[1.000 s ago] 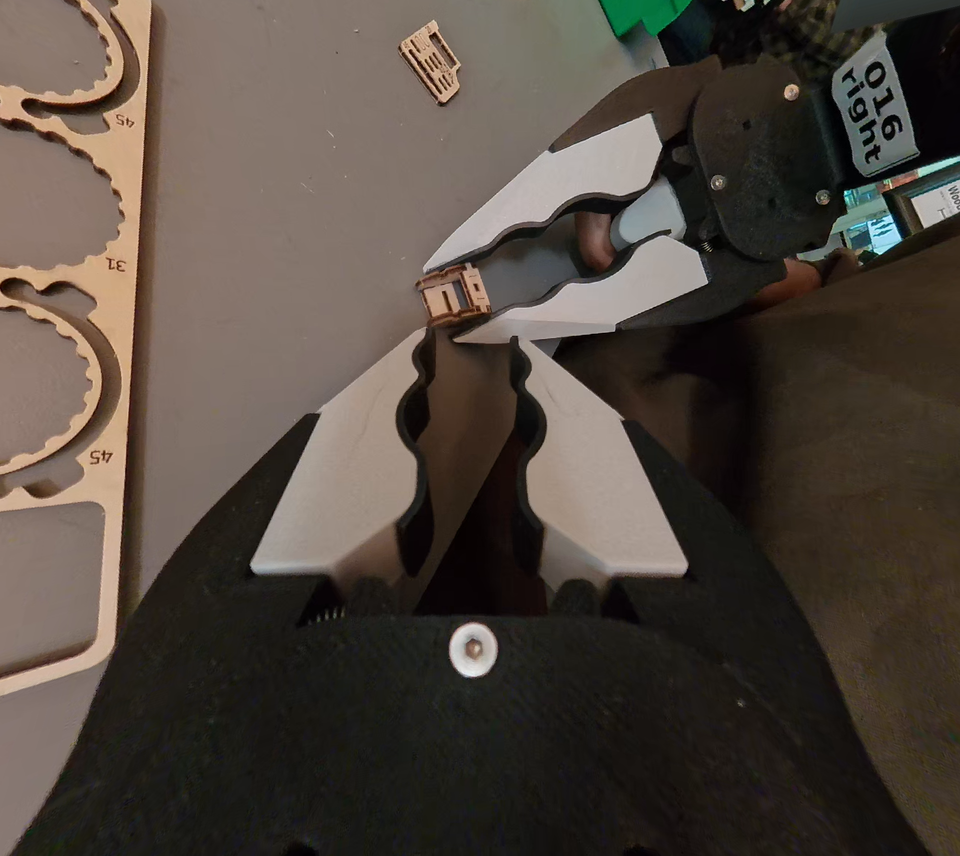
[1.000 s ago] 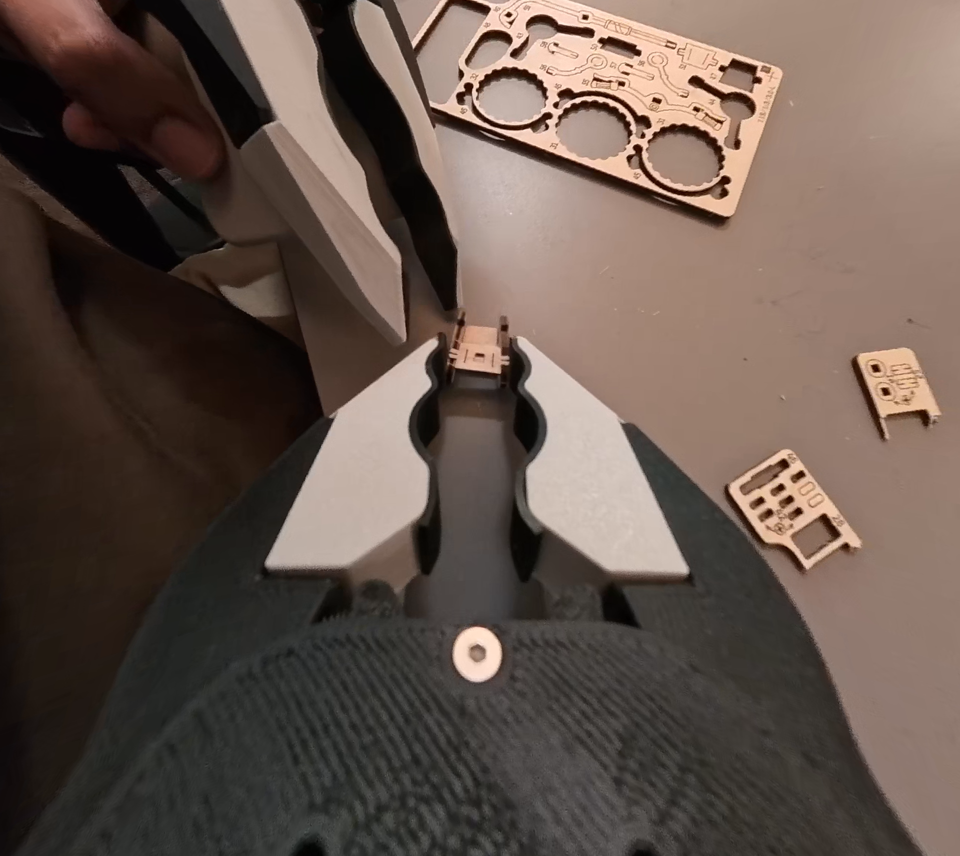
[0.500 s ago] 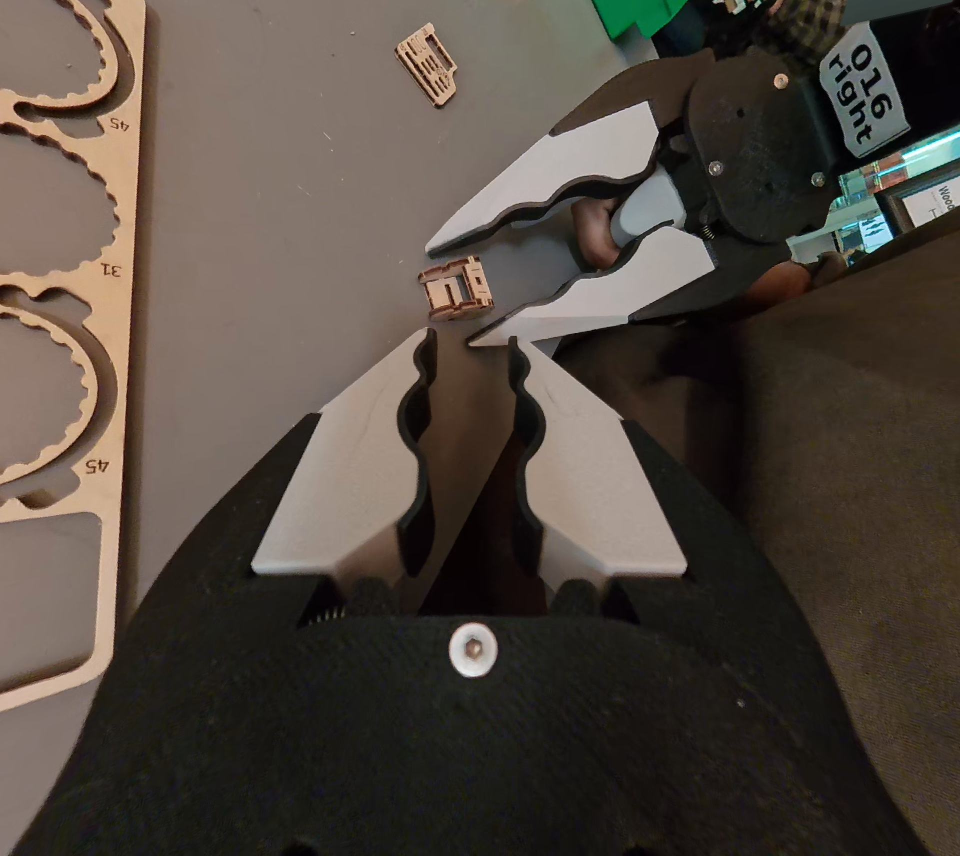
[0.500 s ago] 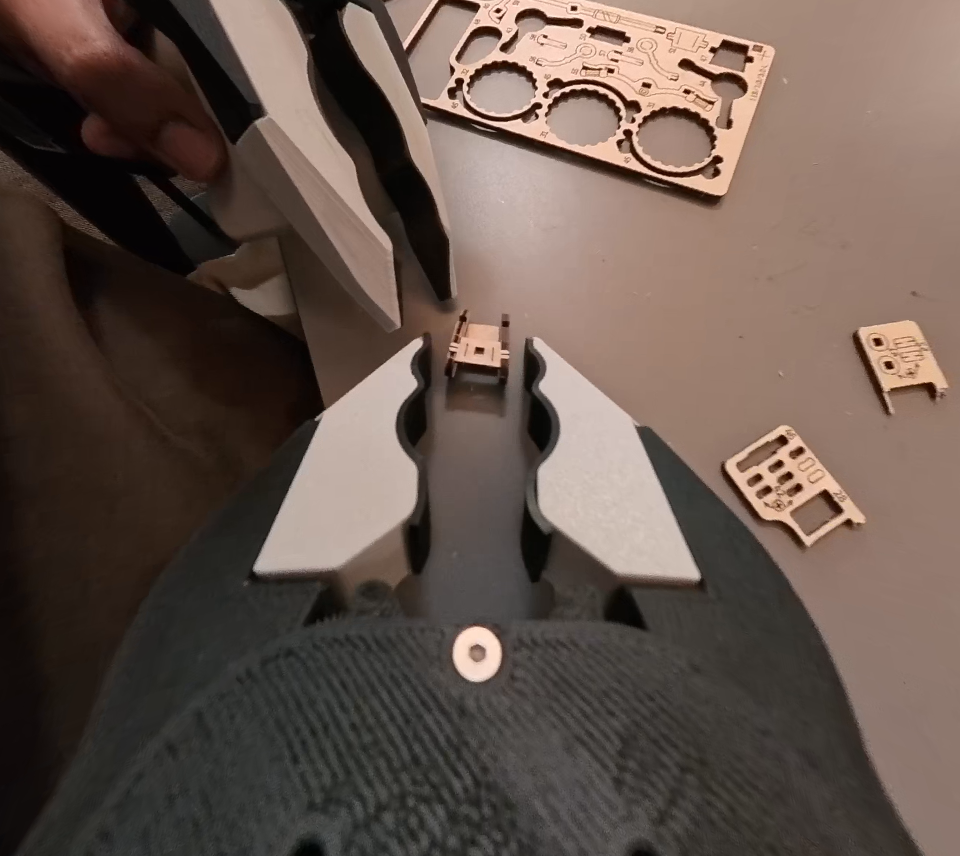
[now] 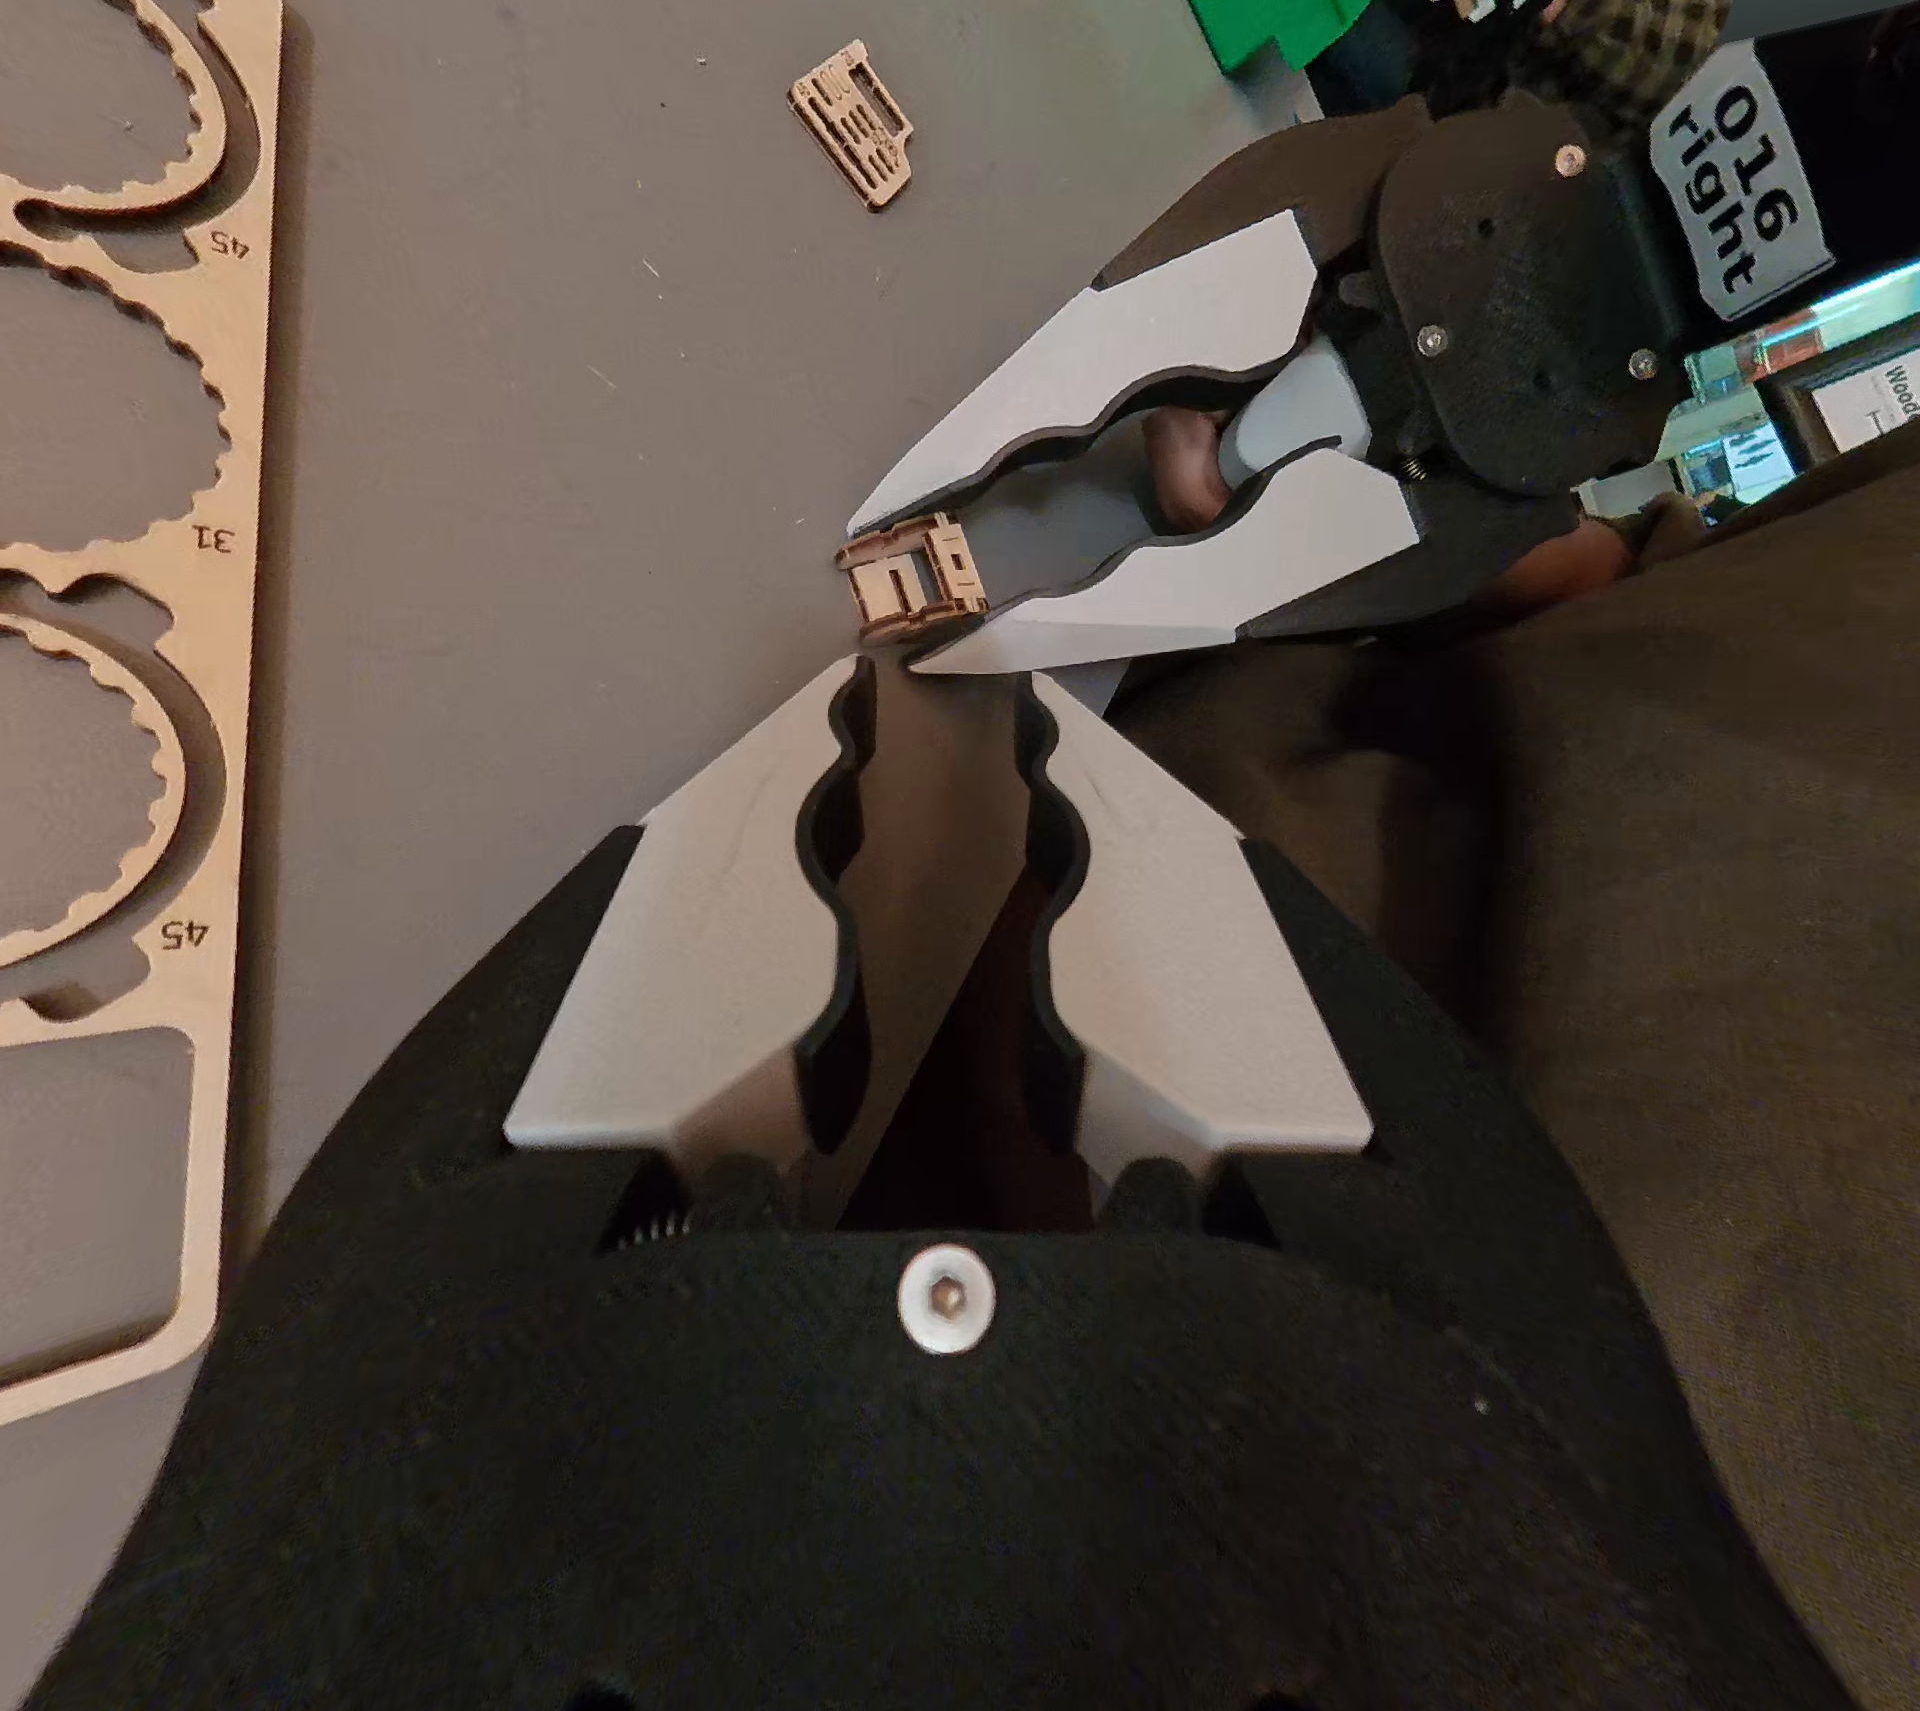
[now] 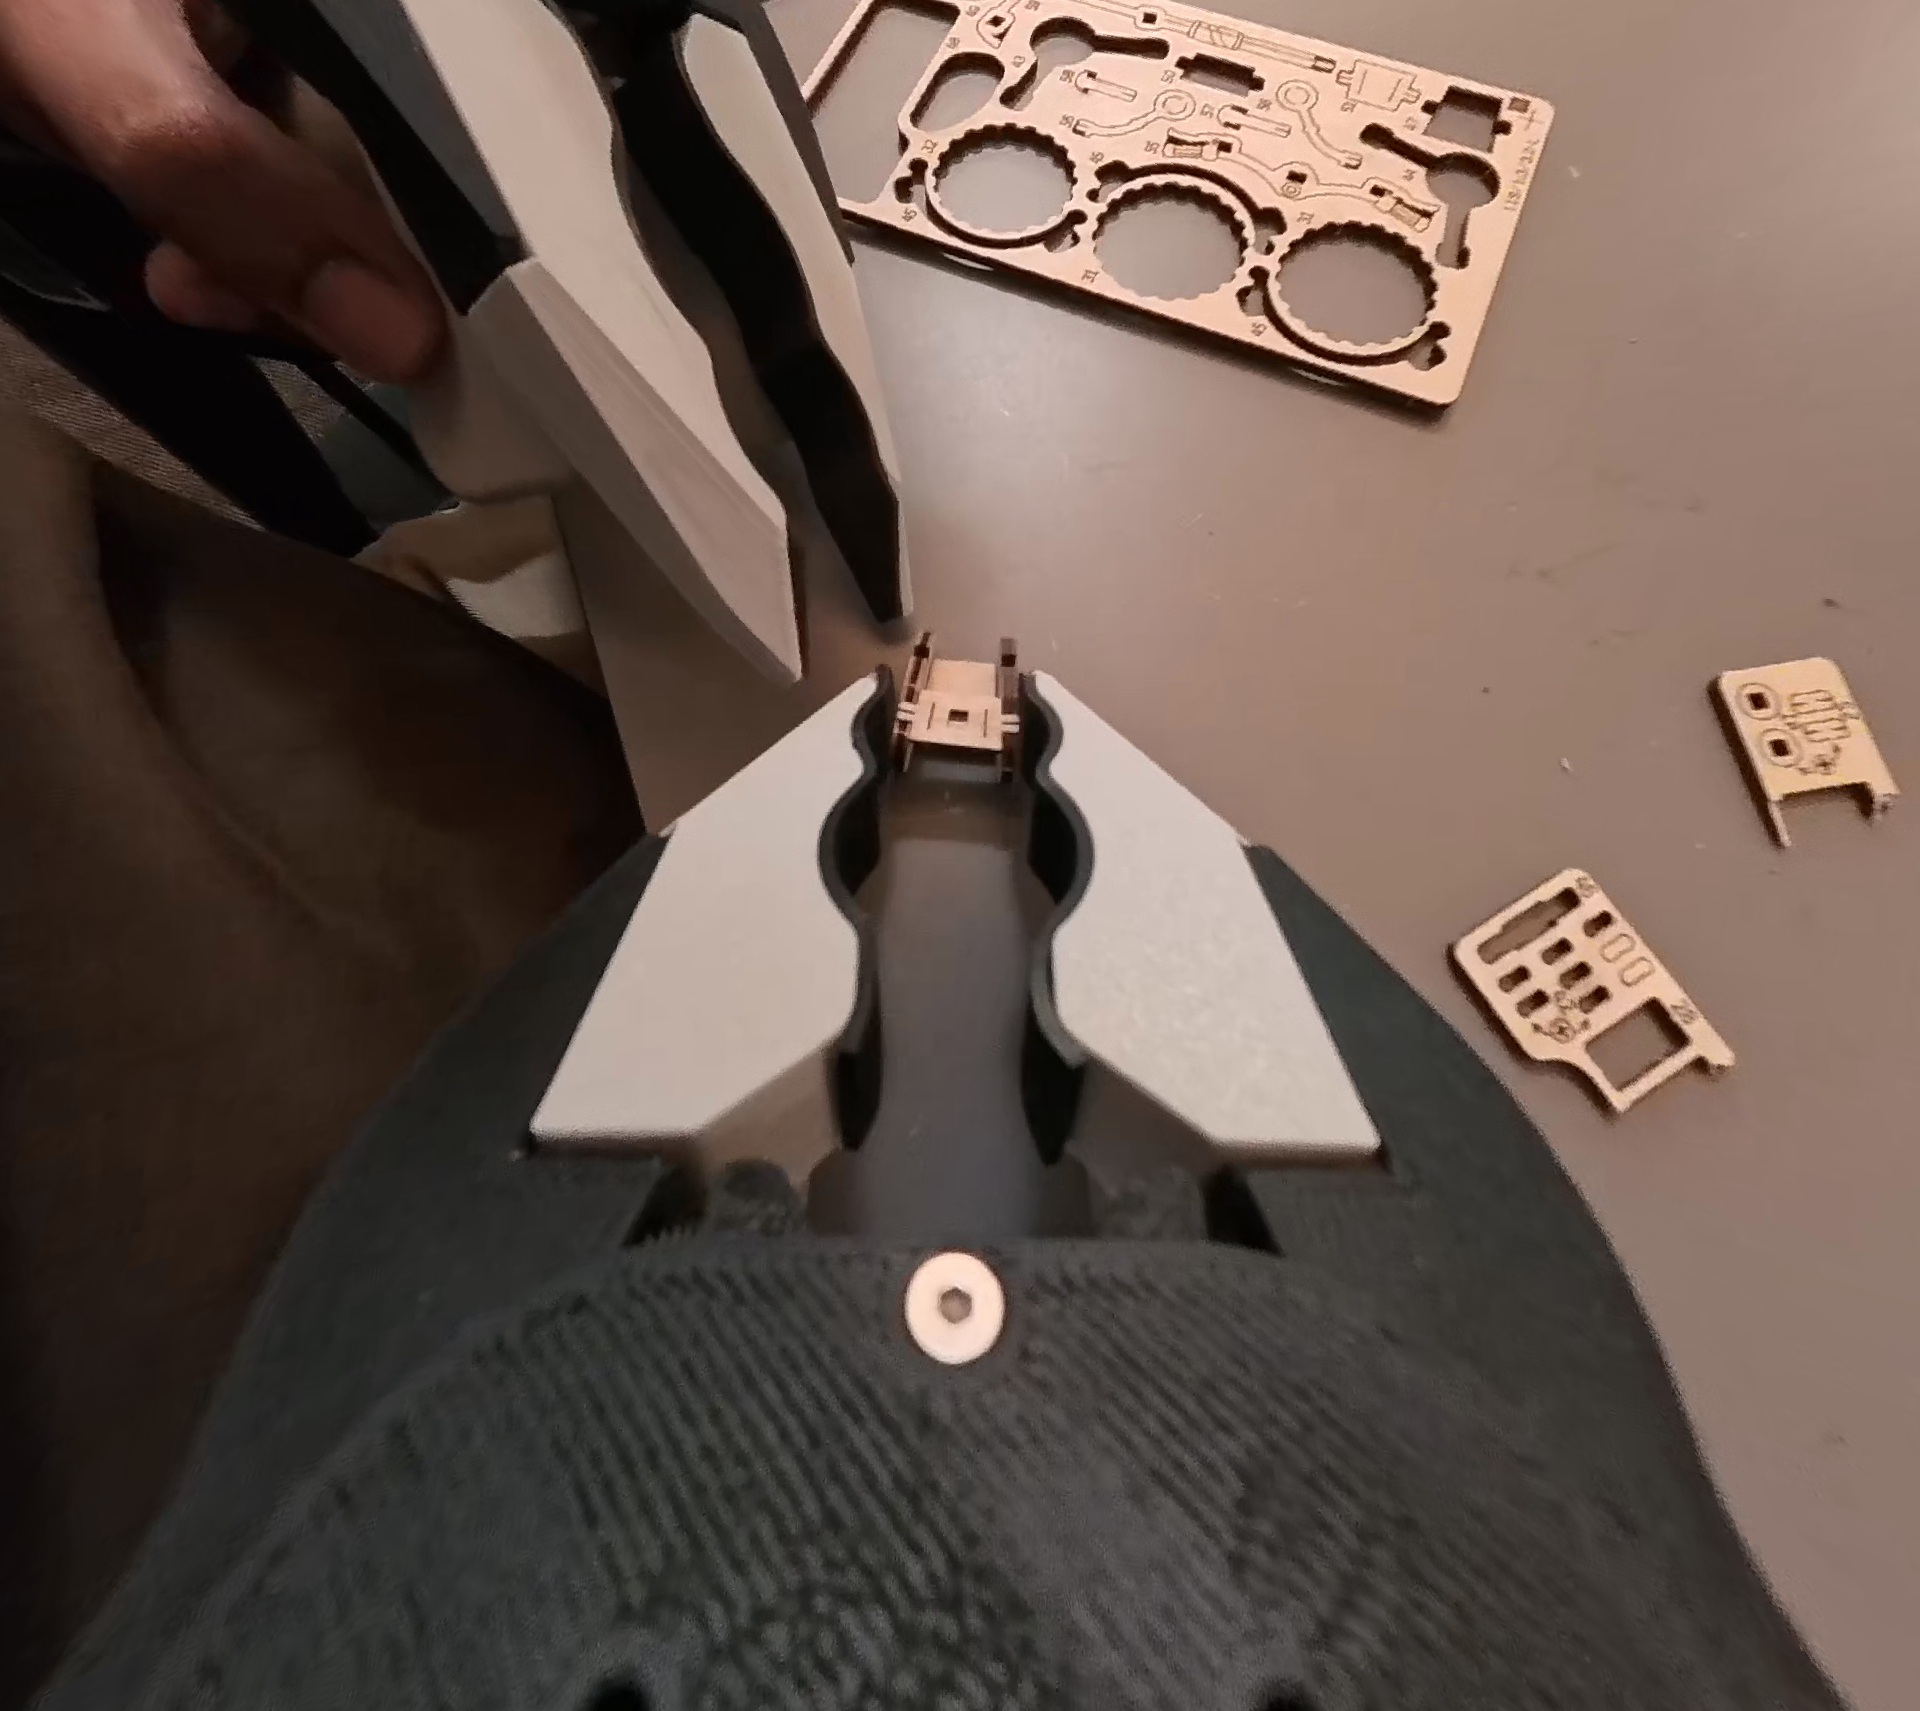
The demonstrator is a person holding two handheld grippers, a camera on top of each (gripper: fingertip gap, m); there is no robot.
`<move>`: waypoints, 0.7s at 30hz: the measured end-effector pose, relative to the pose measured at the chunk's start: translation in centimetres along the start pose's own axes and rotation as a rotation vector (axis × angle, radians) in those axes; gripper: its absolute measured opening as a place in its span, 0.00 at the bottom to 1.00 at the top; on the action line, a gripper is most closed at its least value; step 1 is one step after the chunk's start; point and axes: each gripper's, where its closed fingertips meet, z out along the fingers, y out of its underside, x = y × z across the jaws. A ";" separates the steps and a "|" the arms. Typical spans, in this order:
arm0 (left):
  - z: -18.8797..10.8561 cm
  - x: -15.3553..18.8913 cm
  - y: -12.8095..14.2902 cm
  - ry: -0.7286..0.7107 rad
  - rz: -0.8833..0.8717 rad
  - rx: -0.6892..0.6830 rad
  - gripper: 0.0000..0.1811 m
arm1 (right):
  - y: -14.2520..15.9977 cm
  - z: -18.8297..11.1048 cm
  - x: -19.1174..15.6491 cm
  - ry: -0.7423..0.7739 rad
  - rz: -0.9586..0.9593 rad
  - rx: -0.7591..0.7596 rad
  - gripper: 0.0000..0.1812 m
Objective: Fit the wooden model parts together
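The right tool (image 6: 958,693) pinches the small wooden assembly (image 6: 956,707) by its two side plates, low over the surface (image 6: 1299,539). The left tool (image 5: 943,674) hangs empty, jaws narrowly parted, just beside. It looks light, thin, brittle; grip sides gently.

Blk hand-held gripper (image 5: 943,685), grey fingers (image 5: 707,923)
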 end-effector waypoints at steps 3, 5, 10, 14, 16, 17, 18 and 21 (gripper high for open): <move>0.0 0.0 0.0 -0.001 0.002 -0.002 0.14 | 0.0 0.0 0.0 -0.002 -0.002 0.000 0.12; 0.0 0.0 0.0 -0.001 0.002 -0.002 0.14 | 0.0 0.0 0.0 0.004 -0.011 -0.001 0.12; 0.0 0.0 0.1 -0.003 0.003 -0.004 0.14 | 0.1 0.0 0.0 0.004 -0.014 -0.002 0.12; 0.1 0.0 0.1 -0.006 0.005 -0.005 0.14 | 0.1 0.1 0.0 -0.004 -0.011 -0.002 0.12; 0.1 0.0 0.1 -0.006 0.005 -0.006 0.14 | 0.1 0.1 0.0 -0.006 -0.013 -0.002 0.12; 0.1 0.0 0.1 -0.006 0.005 -0.005 0.14 | 0.1 0.1 0.0 -0.007 -0.015 -0.003 0.12; 0.1 0.0 0.1 -0.006 0.004 -0.005 0.14 | 0.1 0.1 0.0 -0.008 -0.014 -0.003 0.12; 0.0 -0.1 0.1 -0.010 0.005 0.000 0.14 | 0.1 0.1 0.0 -0.010 -0.017 -0.003 0.12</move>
